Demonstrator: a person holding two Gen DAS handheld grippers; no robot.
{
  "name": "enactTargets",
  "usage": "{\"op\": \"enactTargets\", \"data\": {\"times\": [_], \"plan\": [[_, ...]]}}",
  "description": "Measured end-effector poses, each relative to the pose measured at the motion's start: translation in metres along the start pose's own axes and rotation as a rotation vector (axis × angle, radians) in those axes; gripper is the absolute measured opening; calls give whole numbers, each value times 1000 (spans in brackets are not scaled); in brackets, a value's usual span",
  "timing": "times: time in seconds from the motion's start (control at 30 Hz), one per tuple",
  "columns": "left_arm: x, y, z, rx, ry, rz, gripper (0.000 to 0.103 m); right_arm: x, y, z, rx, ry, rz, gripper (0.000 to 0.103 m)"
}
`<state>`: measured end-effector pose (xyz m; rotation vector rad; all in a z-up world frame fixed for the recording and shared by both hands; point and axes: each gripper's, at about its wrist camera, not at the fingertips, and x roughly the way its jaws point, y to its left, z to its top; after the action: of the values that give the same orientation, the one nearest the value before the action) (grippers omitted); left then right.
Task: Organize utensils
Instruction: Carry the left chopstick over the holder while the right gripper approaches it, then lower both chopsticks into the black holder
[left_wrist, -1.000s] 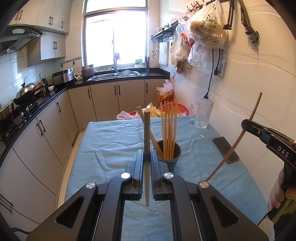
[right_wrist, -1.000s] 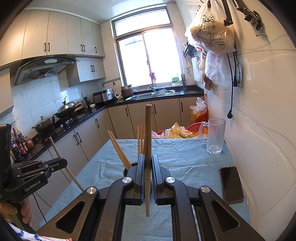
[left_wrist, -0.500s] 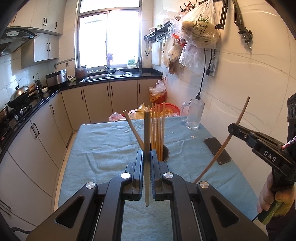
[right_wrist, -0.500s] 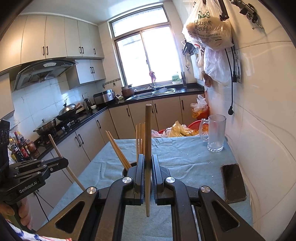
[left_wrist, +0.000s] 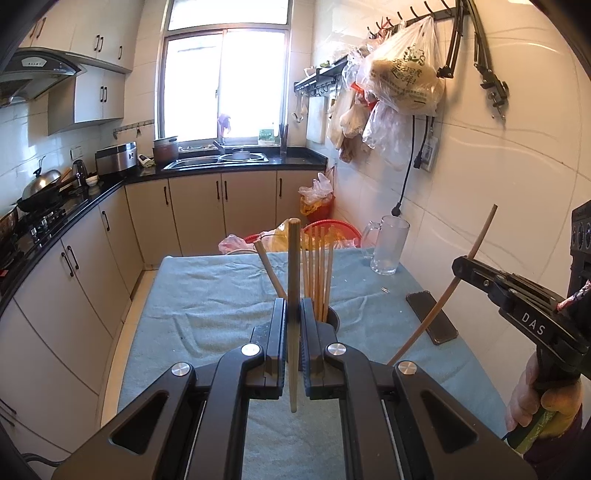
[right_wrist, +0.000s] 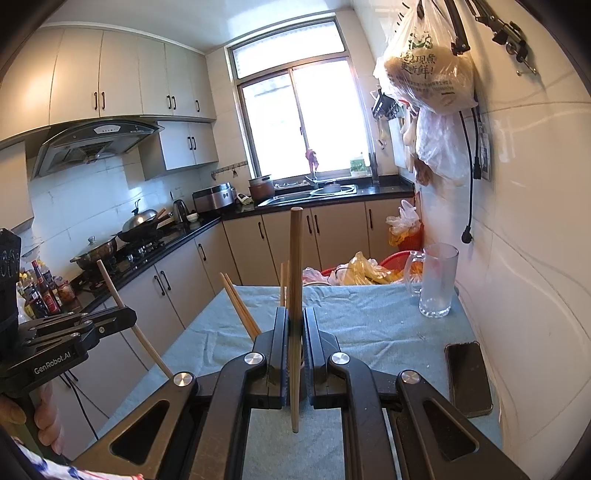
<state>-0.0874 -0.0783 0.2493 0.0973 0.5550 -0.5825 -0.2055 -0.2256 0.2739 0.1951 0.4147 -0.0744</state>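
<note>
Left gripper now closer to holder: holder slides from just ahead-right of fingers to behind them, only right rim showing. Chopsticks in holder drift toward left gripper's own chopstick. Right gripper rises higher at left gripper's right. From right wrist, mug and phone sit lower and closer; left gripper shifts slightly up at far left.
</note>
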Motion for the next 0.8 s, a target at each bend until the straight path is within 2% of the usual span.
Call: {"op": "enactTargets", "data": {"times": [0.33, 0.8], "plan": [[-3, 4, 2, -17, -13, -3, 6, 1, 7, 8, -4, -11, 14, 7], [-27, 11, 30, -66, -124, -28, 6, 8, 14, 29, -10, -50, 28, 7]]}}
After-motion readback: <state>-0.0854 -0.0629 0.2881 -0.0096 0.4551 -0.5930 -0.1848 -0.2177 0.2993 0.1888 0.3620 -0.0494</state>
